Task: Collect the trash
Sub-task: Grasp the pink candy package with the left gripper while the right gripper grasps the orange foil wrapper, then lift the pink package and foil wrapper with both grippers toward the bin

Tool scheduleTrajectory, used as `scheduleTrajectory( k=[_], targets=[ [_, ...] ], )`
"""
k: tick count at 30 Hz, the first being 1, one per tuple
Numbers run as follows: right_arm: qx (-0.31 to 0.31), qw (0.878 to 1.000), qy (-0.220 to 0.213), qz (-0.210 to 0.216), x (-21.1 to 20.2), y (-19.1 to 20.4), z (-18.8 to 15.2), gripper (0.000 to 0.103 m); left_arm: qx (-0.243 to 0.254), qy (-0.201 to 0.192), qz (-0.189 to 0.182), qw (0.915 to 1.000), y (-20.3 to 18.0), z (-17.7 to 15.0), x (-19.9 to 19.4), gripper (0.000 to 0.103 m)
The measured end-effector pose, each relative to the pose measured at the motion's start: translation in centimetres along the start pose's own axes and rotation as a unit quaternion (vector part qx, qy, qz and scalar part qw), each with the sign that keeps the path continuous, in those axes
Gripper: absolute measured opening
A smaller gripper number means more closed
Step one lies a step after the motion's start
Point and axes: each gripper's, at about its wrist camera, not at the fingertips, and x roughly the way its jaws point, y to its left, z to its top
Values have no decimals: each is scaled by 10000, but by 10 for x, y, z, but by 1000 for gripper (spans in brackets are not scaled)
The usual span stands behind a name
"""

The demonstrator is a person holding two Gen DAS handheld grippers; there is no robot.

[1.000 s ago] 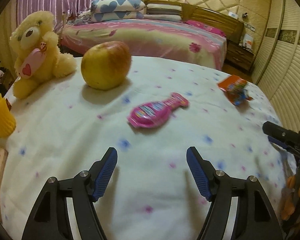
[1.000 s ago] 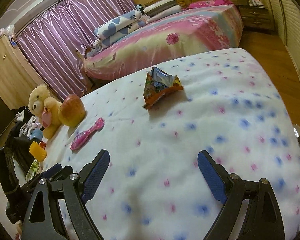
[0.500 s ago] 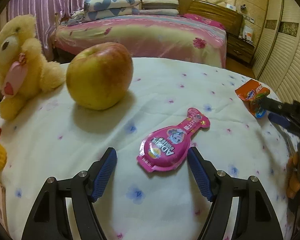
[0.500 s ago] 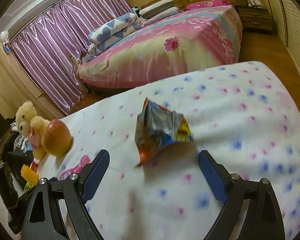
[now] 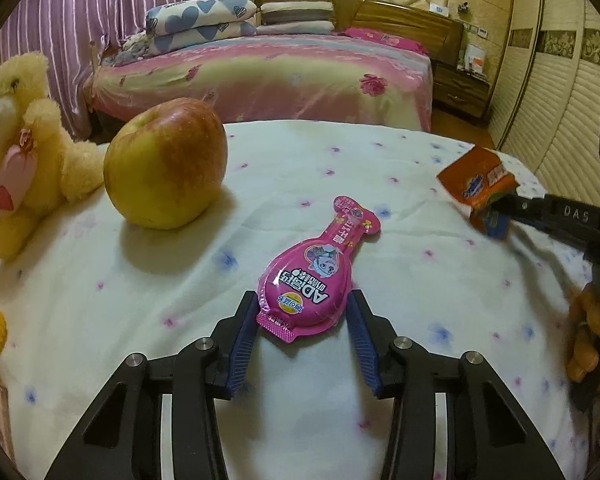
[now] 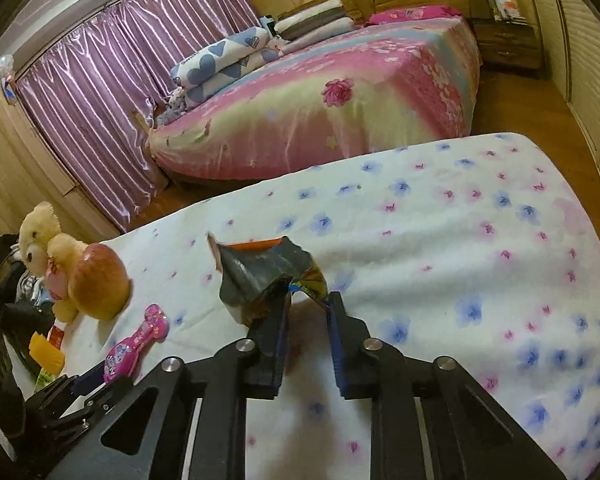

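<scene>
The apple (image 5: pixel 166 168) is the big thing to look from. It sits on the white cover with little flowers (image 5: pixel 400 280). A yellow teddy bear (image 5: pixel 18 168) leans right beside the apple, on the side away from the trash.

A pink wrapper (image 5: pixel 312 280) shaped like a little bottle lies flat on the cover, near the apple, toward the camera and to the right. The left gripper (image 5: pixel 304 316) has just been closing on it. Its two blue pads (image 5: pixel 242 344) now sit on both sides of the fat end of the wrapper and touch its edges, so it is pinching the pink wrapper.

Farther from the apple, past the pink wrapper, is an orange snack bag (image 6: pixel 268 276). It is crumpled and shiny grey inside. The right gripper (image 6: pixel 306 304) has just been closing too. Its jaws are pressed close together with the bottom corner of the bag squeezed between them. In the left camera the bag (image 5: pixel 482 192) shows at the tip of that gripper.

A yellow thing (image 6: pixel 46 354) pokes up at the edge of the cover, near the teddy bear; I cannot tell what it is. A big pink bed (image 6: pixel 320 112) stands behind the apple, well apart from it.
</scene>
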Motion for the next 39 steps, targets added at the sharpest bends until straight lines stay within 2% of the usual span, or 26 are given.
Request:
scheduleTrajectory(
  k=[7,15,27,39],
  targets=[
    [75,9996,2,264,-34,-3,-28,16,-152,-10,-307,9994,-15,-21,-21,43],
    [220,9990,-132,363,-84,-15,-61,16,-52,-52,-644,9979,-49,-42,-45,43],
    [546,9978,-361,119,-143,-54,-99,15,216,-18,-1067,9941,-95,-65,-73,43],
    [812,9950,-565,-117,-183,-84,-124,16,467,22,-1332,9900,-134,-72,-81,43]
  ],
)
